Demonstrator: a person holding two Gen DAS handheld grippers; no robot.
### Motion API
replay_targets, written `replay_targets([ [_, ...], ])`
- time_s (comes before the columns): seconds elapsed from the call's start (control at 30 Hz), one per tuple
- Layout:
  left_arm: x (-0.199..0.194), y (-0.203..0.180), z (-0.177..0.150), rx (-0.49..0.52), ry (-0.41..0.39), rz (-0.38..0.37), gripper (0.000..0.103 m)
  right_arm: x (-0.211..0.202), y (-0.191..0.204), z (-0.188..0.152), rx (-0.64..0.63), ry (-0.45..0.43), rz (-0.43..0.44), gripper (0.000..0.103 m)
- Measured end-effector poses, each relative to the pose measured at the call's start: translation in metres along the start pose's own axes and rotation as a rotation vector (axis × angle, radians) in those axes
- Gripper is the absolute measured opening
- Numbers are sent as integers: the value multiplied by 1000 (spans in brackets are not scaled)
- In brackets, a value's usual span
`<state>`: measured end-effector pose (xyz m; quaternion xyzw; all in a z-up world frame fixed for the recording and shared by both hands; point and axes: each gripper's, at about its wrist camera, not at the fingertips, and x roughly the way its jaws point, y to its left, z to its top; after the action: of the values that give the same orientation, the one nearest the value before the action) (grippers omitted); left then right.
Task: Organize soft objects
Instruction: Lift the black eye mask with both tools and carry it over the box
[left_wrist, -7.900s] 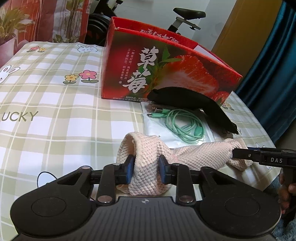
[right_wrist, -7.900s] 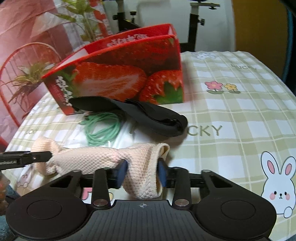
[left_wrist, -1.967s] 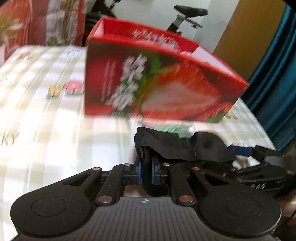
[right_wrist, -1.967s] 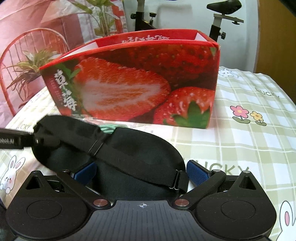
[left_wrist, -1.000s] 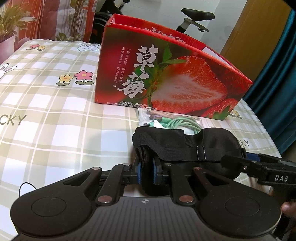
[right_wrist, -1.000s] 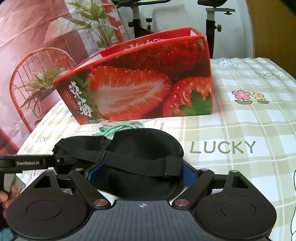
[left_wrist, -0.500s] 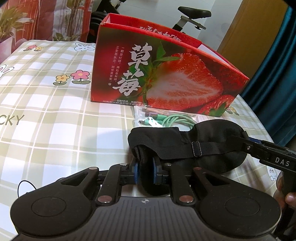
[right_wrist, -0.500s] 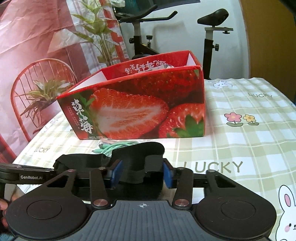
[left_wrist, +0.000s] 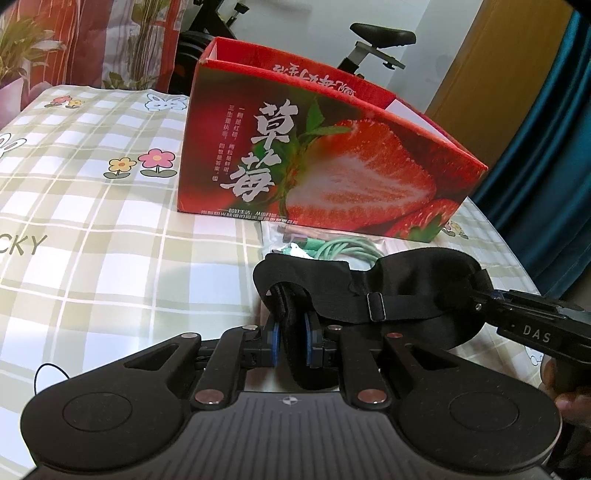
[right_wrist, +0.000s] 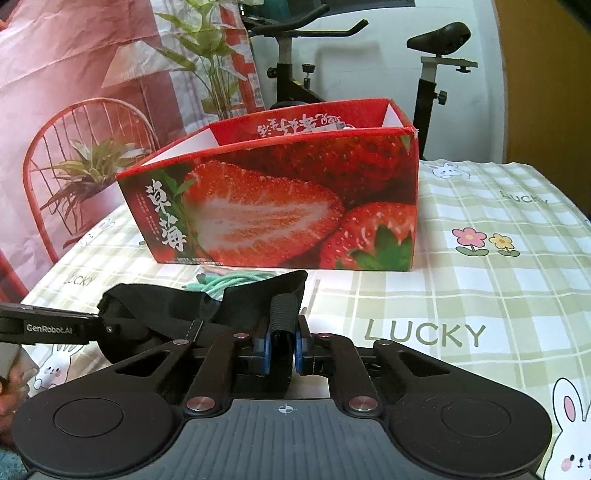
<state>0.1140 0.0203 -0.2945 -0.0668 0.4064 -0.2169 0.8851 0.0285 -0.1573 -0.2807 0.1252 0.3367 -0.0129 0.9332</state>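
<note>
You are pinching each end of the black padded fabric sleep mask (left_wrist: 402, 284) in left gripper (left_wrist: 291, 341) and right gripper (right_wrist: 282, 349), jaws pressed on it, stretching it flat before the red strawberry-printed cardboard box (right_wrist: 280, 206), likely for folding.

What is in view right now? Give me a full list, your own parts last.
eye mask: one, black, held up between both grippers, in front of the box
strawberry box: one, red, open top, on the table behind the mask
cable: one, mint green, coiled, between box and mask
tablecloth: one, green-white check
exercise bike: one, black, behind the table
left hand-held gripper: shut on the mask
right hand-held gripper: shut on the mask
</note>
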Motion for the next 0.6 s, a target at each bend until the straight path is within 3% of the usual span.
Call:
replay_targets([
  [0.6,5,2,0,-2,20,3,14,6,-4,-3,-9,30,-21,11],
])
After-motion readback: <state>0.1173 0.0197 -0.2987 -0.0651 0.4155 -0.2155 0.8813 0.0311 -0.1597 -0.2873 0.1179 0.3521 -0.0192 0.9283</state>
